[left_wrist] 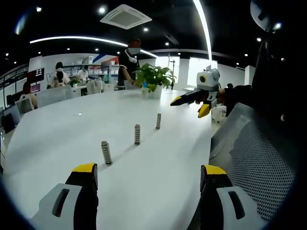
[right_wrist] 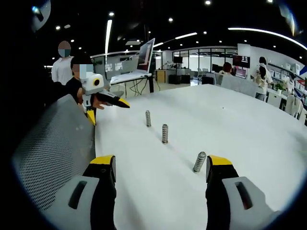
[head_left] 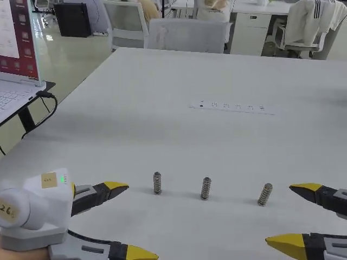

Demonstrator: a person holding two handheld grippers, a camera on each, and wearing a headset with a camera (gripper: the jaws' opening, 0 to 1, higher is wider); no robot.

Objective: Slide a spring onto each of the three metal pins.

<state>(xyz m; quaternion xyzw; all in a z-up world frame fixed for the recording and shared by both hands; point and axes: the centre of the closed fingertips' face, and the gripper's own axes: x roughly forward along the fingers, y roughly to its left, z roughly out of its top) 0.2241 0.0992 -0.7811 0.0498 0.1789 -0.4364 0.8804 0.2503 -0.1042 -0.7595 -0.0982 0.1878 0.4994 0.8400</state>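
Well, left claw (head_left: 134, 219), right claw (head_left: 283, 213) both spread, empty. Leaning spring (head_left: 264, 194) nearest worktop (head_left: 217, 70) right edge could topple if bumped.

We are looking across a wide white surface (head_left: 135, 108) with a power strip (head_left: 232, 106); a laptop (head_left: 16, 49) is glowing at left, grey chairs (head_left: 187, 35) are standing behind, and strip lights (left_wrist: 204, 28) are shining overhead.

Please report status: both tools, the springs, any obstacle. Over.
Left tool open, empty. Right tool open, empty. Three springs upright in a row on the table between them, rightmost spring leaning. Nothing in the way.
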